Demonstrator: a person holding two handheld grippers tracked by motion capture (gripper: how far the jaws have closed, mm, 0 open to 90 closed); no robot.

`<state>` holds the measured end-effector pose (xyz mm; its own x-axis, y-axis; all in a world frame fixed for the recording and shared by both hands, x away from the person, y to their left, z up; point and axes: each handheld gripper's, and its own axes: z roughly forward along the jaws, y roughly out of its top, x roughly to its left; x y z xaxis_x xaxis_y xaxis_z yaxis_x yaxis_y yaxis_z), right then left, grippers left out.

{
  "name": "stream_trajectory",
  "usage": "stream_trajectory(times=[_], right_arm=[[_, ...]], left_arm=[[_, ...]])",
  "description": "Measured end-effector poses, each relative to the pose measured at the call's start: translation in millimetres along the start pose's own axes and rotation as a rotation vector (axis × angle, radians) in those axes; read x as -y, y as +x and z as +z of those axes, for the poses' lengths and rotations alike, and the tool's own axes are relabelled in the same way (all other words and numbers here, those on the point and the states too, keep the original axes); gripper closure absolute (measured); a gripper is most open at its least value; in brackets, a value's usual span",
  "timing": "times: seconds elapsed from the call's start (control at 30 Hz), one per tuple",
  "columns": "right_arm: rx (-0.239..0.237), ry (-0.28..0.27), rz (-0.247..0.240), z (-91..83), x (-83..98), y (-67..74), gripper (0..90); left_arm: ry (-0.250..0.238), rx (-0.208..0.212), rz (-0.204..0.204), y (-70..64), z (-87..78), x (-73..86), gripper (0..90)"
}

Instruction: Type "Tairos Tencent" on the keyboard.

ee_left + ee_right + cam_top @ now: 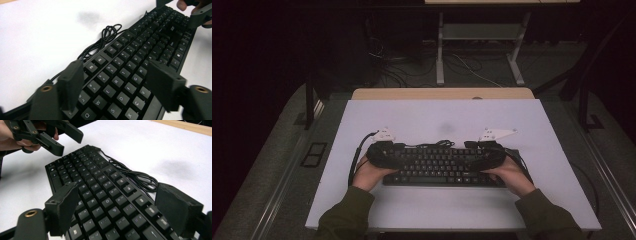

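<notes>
Both our grippers, left gripper (112,85) and right gripper (125,207), hang spread over the keyboard (439,165) mid-frame, pinching nothing.

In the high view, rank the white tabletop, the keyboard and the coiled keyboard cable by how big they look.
1. White tabletop, by far the largest.
2. Keyboard, spanning the gap between both hands.
3. Coiled keyboard cable, a small dark loop behind the keyboard's far edge; part of it may be hidden.

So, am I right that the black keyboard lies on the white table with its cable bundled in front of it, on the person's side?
Not quite: the cable is bundled behind the keyboard, on the far side from the person, as the high view shows. The rest is right: it lies on the white table.
</notes>
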<state>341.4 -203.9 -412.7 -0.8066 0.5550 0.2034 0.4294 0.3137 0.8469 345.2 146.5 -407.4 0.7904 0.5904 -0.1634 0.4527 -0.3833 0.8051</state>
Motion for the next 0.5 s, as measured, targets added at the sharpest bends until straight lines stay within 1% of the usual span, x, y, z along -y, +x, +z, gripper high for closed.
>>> stream_trajectory(times=[0.27, 0.3, 0.33, 0.5], right_arm=[[0.016, -0.014, 0.004, -15.3, 7.1, -2.8, 17.6], [0.019, -0.014, 0.003, -17.1, 8.3, -3.2, 17.4], [0.023, -0.018, 0.004, -18.8, 9.7, -3.5, 17.3], [0.041, -0.015, 0.011, -27.9, 16.9, -4.1, 16.0]], left_arm=[[-0.028, -0.013, -0.008, -0.9, -10.1, 7.7, 19.2], [-0.03, -0.014, -0.002, -0.6, -11.6, 8.7, 18.3], [-0.036, -0.014, -0.008, -1.3, -12.4, 9.9, 17.3], [-0.045, -0.017, 0.004, -3.0, -17.3, 16.2, 14.2]])
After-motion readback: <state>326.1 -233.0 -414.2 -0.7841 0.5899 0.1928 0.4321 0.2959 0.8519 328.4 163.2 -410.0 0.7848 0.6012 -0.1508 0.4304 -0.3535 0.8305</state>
